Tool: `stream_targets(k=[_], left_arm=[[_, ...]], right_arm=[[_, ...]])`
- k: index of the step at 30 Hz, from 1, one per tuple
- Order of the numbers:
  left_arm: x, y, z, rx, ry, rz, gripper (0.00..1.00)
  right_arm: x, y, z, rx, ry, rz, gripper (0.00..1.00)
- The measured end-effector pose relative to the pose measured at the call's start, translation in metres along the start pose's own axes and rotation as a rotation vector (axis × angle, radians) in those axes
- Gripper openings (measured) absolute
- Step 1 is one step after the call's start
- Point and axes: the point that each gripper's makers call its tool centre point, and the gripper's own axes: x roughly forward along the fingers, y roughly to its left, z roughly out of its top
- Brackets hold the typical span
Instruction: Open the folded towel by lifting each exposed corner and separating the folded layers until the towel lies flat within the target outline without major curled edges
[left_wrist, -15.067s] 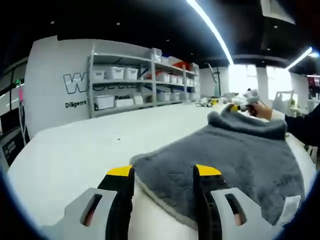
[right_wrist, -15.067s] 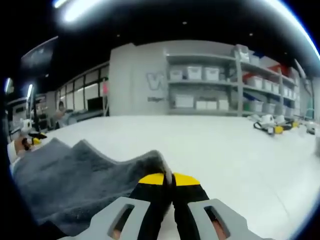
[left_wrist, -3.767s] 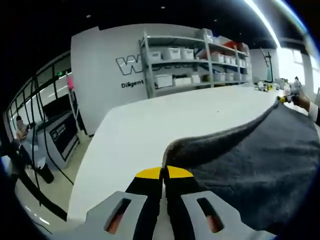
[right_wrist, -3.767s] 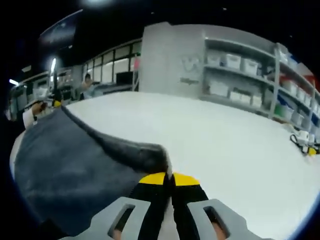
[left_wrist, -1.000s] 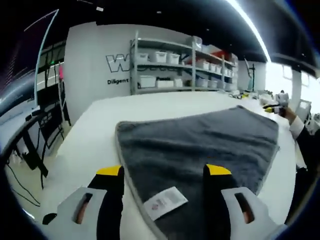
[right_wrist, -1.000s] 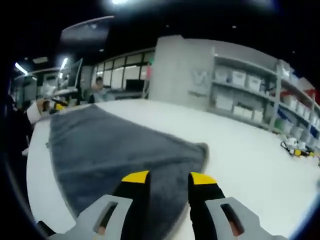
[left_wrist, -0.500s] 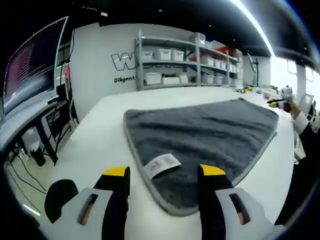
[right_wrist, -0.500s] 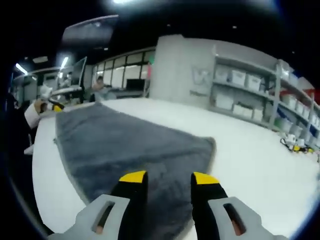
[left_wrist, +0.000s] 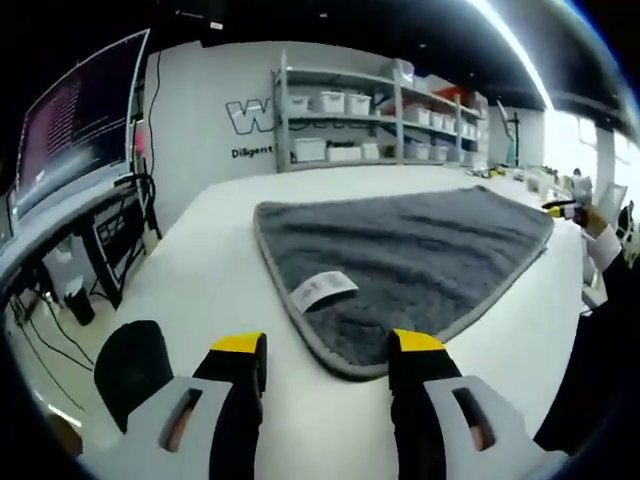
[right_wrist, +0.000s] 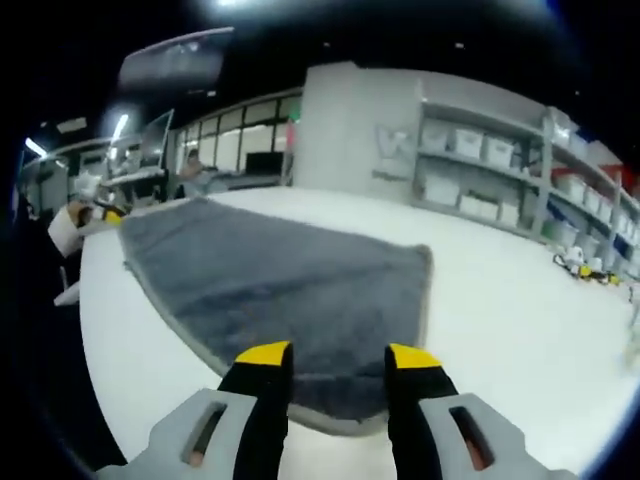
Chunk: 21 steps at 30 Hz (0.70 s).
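Both of my grippers have let go and backed off since a few seconds ago, when each was pinching a corner of the towel (left_wrist: 400, 245) in the air; now it lies spread as a single grey layer on the white worktop (left_wrist: 200, 260). In the left gripper view its near corner sits just ahead of the left gripper (left_wrist: 325, 350), close to the worktop's near edge, with the white label (left_wrist: 322, 289) face up beside the pale hem. In the right gripper view the towel (right_wrist: 290, 280) runs away from the right gripper (right_wrist: 338, 362), whose jaws, like the left's, stand apart and hold nothing.

I cannot make out a target outline in either view, so my main worry is placement: the towel may sit off the mark, and I would not know it. Nudging it to correct that could ruck the pile or flip a hem over. With the jaws this near, a low pass could also catch the corner and curl it back. Shelves (left_wrist: 370, 120) stand well beyond the far edge.
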Motion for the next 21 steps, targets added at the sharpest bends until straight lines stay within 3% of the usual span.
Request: stream_targets(k=[7,10,15,21], left_arm=[[-0.001,-0.003,-0.002,0.009,0.008,-0.003,0.46],[-0.001,-0.005,-0.004,0.007,0.014,-0.017,0.43],[-0.003,-0.008,-0.004,0.018,0.02,-0.019,0.39],[-0.005,-0.007,-0.006,0.001,0.026,-0.031,0.36]], right_arm=[[-0.011,-0.013,-0.008,0.016,0.028,-0.055,0.32],[-0.018,-0.021,-0.016,0.076,0.065,-0.101,0.31],[-0.025,-0.028,-0.018,0.069,0.071,-0.121,0.22],[-0.027,-0.03,-0.027,0.061,0.108,-0.146,0.22]])
